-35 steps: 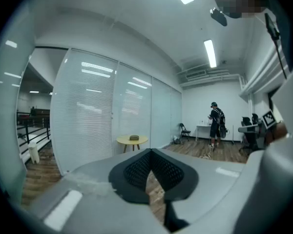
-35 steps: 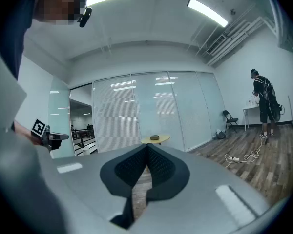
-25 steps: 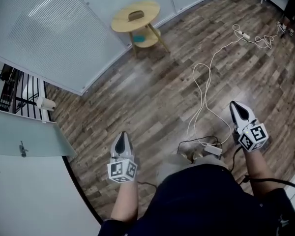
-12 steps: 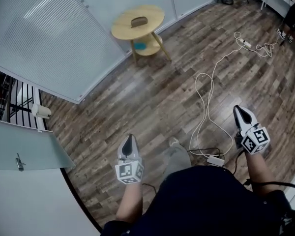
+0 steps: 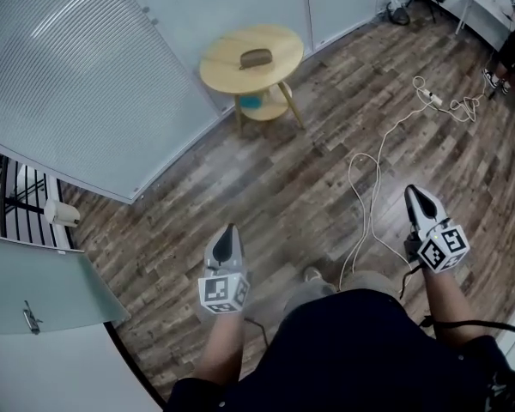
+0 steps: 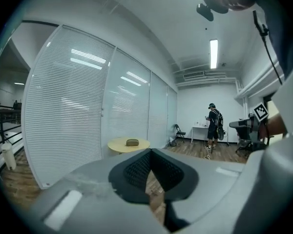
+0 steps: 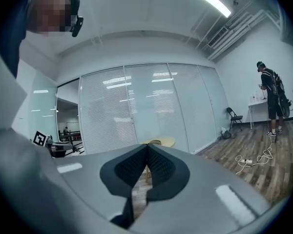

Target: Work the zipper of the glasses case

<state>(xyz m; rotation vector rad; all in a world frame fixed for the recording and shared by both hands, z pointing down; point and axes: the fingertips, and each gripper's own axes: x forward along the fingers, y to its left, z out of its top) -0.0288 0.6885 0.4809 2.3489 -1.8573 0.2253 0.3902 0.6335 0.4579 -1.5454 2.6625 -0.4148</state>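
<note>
Left claw (image 5: 227, 234) and right claw (image 5: 415, 197) both pinched closed, empty. Brown oval glasses case (image 5: 256, 57) sits on the round pale-wood bench (image 5: 219, 74), 12 o'clock, well apart. Probably light, semi-stiff and slides easily: pin the body, pinch the zipper pull.

Round wooden table (image 5: 283, 41) by the blind-covered glass wall (image 5: 77, 75), blue item (image 5: 251, 102) on its lower shelf, white cable (image 5: 373, 187) looping across plank floor (image 5: 266, 187), person (image 6: 214, 126) standing at far desk (image 6: 199, 127), folding chair (image 6: 178, 132) nearby
</note>
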